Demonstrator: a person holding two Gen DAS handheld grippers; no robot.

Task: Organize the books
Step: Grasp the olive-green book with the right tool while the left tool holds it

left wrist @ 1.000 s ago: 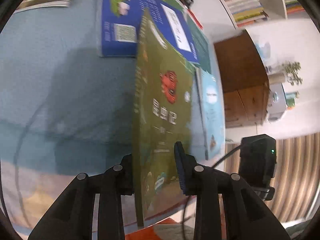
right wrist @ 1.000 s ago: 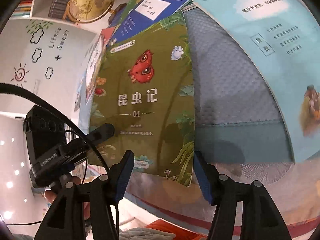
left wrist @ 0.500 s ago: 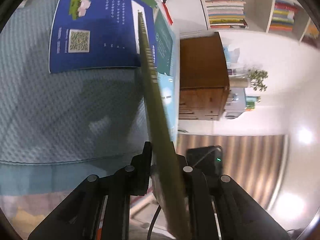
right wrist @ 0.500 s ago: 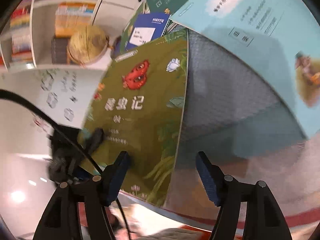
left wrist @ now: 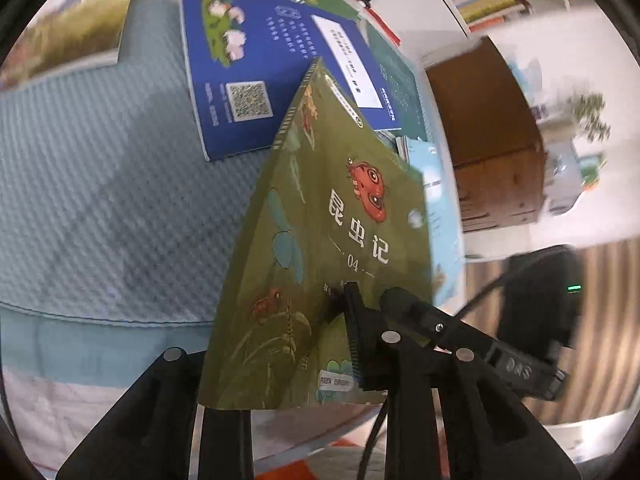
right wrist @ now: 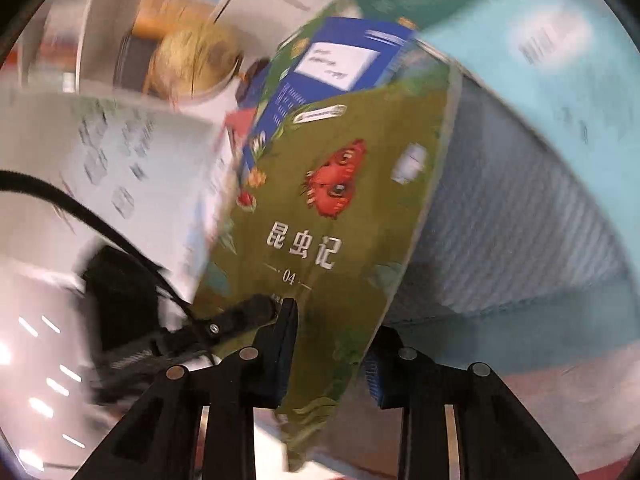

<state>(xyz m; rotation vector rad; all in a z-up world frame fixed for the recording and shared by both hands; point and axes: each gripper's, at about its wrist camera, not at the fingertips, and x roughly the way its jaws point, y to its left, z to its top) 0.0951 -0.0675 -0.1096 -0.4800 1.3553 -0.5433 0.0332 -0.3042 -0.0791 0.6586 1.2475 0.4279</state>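
Note:
A green book with a red insect on its cover [left wrist: 320, 248] is held tilted above the blue-grey cloth [left wrist: 100, 184]. My right gripper [right wrist: 334, 320] is shut on the green book [right wrist: 340, 220] at its lower edge, one pad on the cover and the other behind it. My left gripper [left wrist: 296, 292] has the same book between its jaws, which are opening. Its right pad [left wrist: 356, 340] stands off the cover and the left finger is hidden behind the book. One of the right gripper's fingers [left wrist: 420, 312] reaches onto the cover beside it.
On the cloth lie a dark blue book [left wrist: 256, 80], a dark green one [left wrist: 400, 76], a light blue one [right wrist: 540, 100] and another at the far left [left wrist: 72, 28]. Past the edge stand a wooden cabinet [left wrist: 480, 128], a globe [right wrist: 196, 60] and bookshelves.
The right gripper has closed on the green book. The left jaws, clamped half a second ago, have loosened, and the book has swung from edge-on to cover-up in the left view.

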